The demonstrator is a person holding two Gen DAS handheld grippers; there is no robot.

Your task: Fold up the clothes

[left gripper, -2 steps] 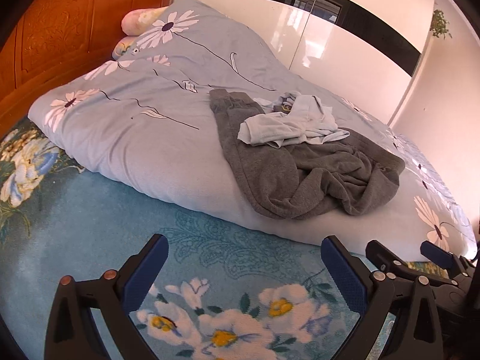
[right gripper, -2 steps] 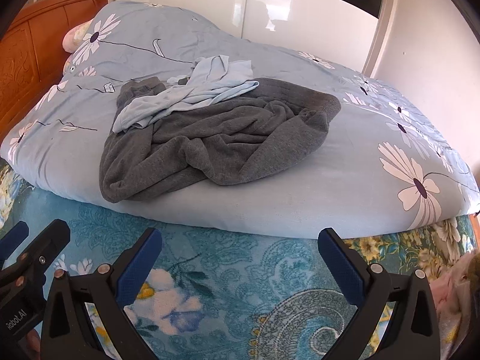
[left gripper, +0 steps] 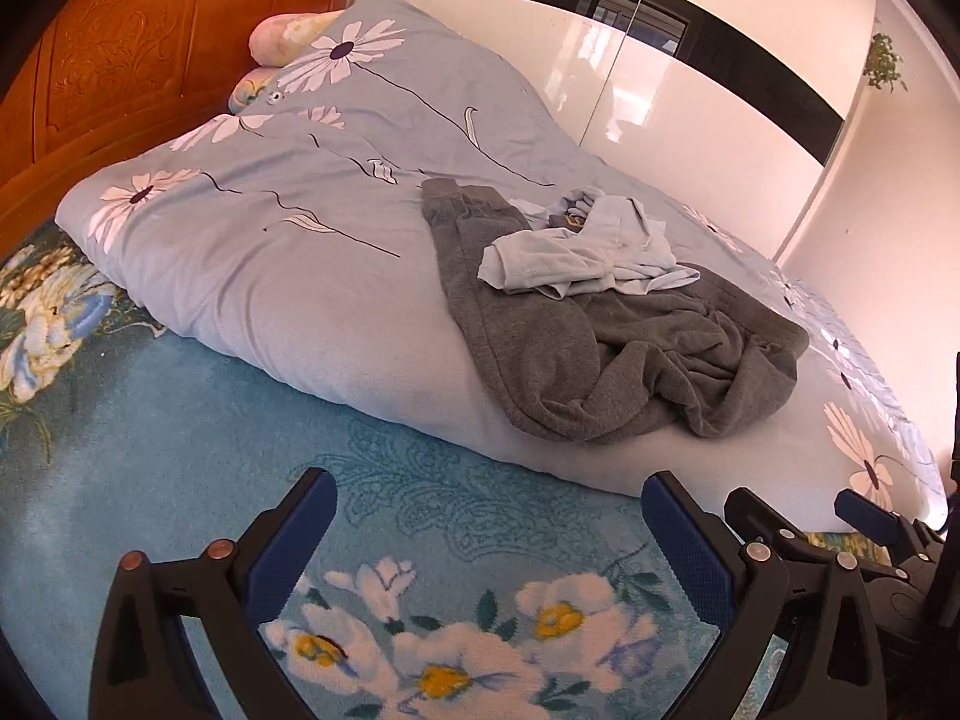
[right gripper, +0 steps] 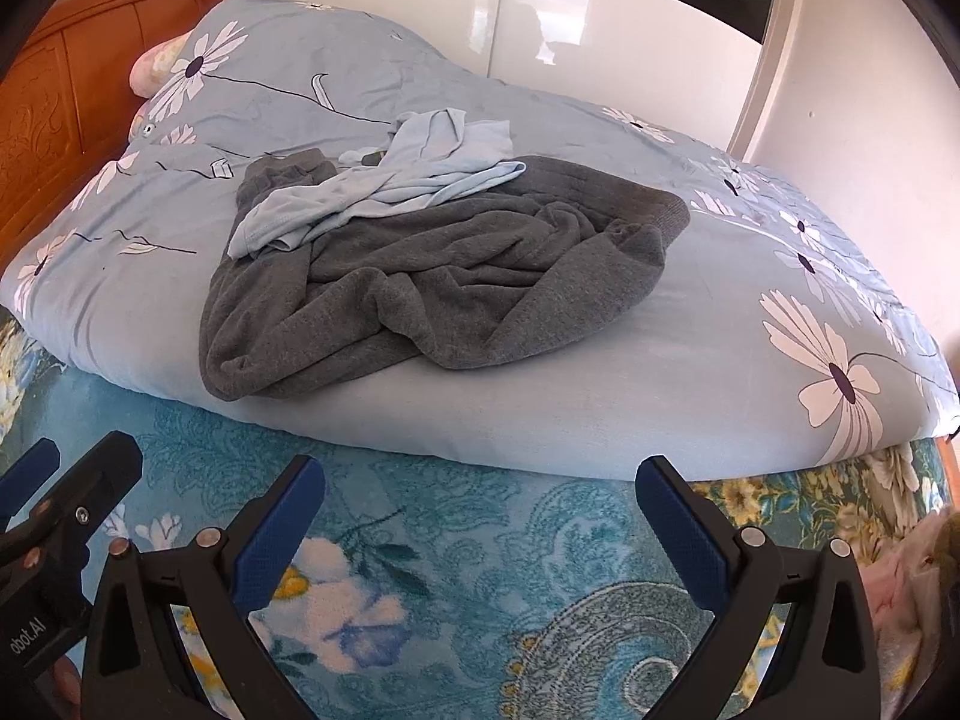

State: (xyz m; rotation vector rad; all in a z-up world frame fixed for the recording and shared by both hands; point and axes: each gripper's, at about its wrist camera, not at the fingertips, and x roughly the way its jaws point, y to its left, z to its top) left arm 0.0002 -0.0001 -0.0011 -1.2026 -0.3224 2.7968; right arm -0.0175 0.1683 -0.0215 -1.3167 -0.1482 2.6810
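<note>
A crumpled dark grey garment point(left gripper: 606, 354) point(right gripper: 432, 288) lies on the pale blue flowered duvet point(left gripper: 288, 252) point(right gripper: 660, 396). On top of it, toward the far side, rests a rumpled light blue garment point(left gripper: 576, 252) point(right gripper: 384, 186). My left gripper point(left gripper: 489, 495) hovers open over the teal flowered bedspread point(left gripper: 180, 420), short of the duvet's near edge, nothing between its fingers. My right gripper point(right gripper: 480, 480) is also open and empty, facing the grey garment from the near side. In the left wrist view the right gripper point(left gripper: 798, 513) shows at the lower right.
A carved orange wooden headboard point(left gripper: 120, 48) point(right gripper: 54, 102) stands at the left, with pillows point(left gripper: 288, 36) against it. Glossy white wardrobe doors point(left gripper: 660, 90) point(right gripper: 540, 18) run behind the bed. The teal bedspread point(right gripper: 480, 570) spreads under both grippers.
</note>
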